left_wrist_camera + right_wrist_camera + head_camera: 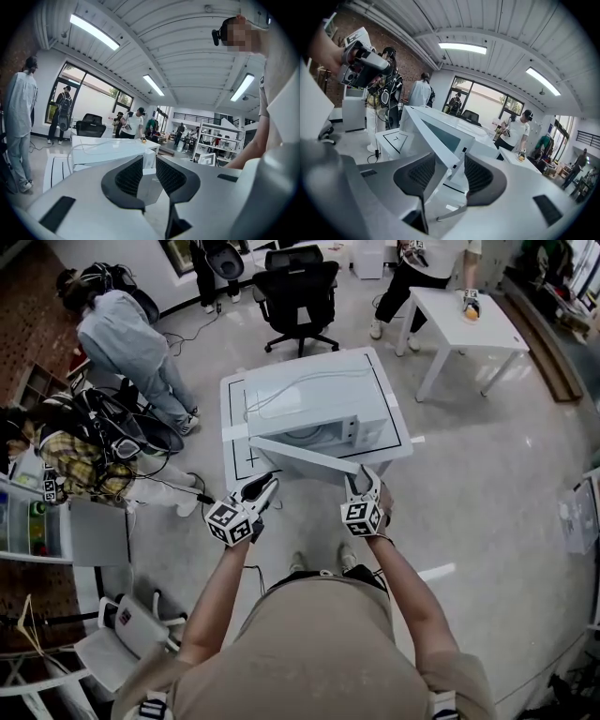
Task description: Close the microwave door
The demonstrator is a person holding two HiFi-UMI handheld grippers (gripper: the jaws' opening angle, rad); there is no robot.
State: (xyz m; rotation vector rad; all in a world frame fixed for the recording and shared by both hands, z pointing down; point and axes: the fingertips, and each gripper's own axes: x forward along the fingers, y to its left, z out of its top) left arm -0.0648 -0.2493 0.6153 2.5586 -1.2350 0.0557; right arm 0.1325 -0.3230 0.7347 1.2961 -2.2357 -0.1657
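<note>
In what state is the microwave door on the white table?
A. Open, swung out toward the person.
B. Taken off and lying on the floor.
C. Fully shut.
A: in the head view the microwave door stands swung out from the microwave, and its free end is at the right tongs.

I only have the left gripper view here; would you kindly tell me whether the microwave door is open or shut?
Observer: In the head view the microwave door is open, swung partway out.
Operator: Thank you; where is the right gripper?
Observer: The right gripper is at the door's free edge, which stands between its parted jaws.
Operator: And my left gripper?
Observer: The left gripper hangs by the front edge of the table, near the door's other end.
</note>
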